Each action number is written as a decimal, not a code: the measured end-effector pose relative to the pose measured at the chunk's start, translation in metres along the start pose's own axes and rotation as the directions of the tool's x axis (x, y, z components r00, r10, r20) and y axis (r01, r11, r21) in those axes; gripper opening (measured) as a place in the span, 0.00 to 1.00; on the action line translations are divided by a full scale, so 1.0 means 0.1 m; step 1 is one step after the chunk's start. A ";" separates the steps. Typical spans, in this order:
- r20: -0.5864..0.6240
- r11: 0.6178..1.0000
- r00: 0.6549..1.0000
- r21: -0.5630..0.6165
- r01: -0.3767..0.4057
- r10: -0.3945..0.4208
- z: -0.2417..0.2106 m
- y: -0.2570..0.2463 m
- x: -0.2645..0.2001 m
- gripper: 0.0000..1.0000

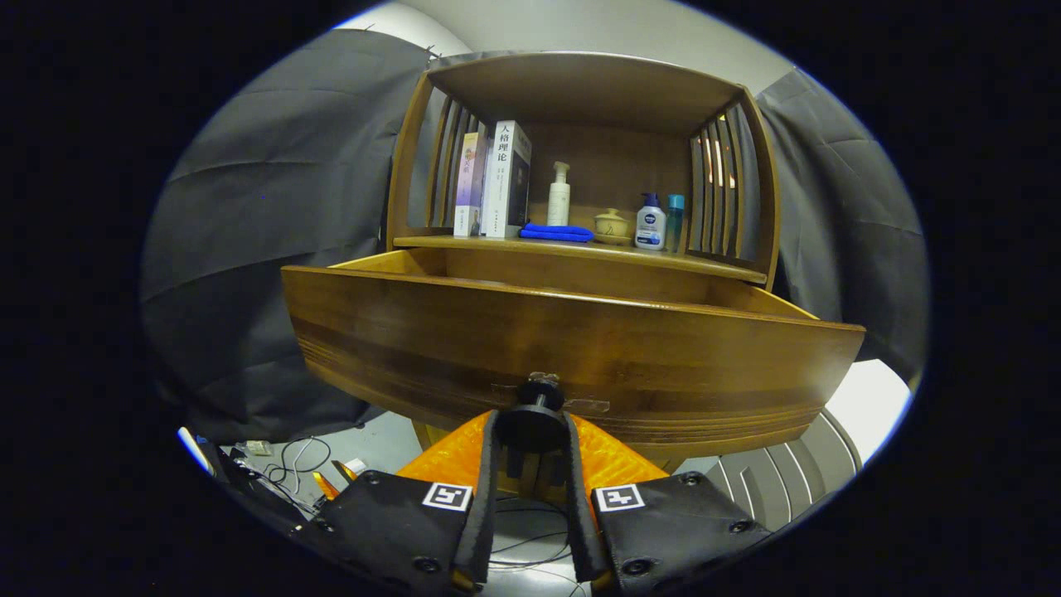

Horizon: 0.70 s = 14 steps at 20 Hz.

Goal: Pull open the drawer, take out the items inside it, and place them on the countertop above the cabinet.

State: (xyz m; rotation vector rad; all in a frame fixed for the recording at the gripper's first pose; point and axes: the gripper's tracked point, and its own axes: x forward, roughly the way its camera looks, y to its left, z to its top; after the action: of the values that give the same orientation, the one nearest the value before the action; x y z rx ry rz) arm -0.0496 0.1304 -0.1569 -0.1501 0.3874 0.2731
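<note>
Drawer [572, 332] pulled well out of the cabinet, its broad wooden front just ahead of the fingers, contents hidden behind that front (inside not visible from here). Round dark knob [537, 414] at the front's lower middle, clamped on both sides by the gripper [531, 431]. Above the drawer, the countertop [713, 264] carrying two upright books [496, 178], a folded blue cloth [556, 233], a white pump bottle [559, 195], a small lidded pot [611, 224], a white-and-blue bottle [651, 222] and a teal bottle [675, 217] beside it. Cables [294, 460] on the floor, below left.
</note>
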 end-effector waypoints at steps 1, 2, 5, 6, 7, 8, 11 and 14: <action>0.016 1.000 1.000 -0.012 0.002 -0.002 0.03 -0.03 0.00 0.44; 0.032 1.000 0.999 -0.018 -0.011 0.011 0.07 -0.03 -0.03 0.50; 0.092 1.000 0.995 -0.005 -0.027 0.028 0.23 -0.06 -0.10 0.70; 0.102 0.999 0.994 0.011 -0.036 0.034 0.30 -0.06 -0.11 0.77; 0.112 0.998 0.993 0.030 -0.047 0.044 0.36 -0.06 -0.14 0.85; 0.130 0.998 0.991 0.043 -0.048 0.042 0.47 -0.09 -0.15 0.93; 0.203 0.999 0.979 0.030 -0.036 0.029 0.86 -0.20 -0.20 1.00; 0.230 0.999 0.972 0.018 -0.045 0.040 1.17 -0.23 -0.20 1.00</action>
State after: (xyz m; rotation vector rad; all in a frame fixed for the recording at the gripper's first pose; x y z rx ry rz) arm -0.0191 0.1264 -0.0396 -0.0867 0.1641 0.3246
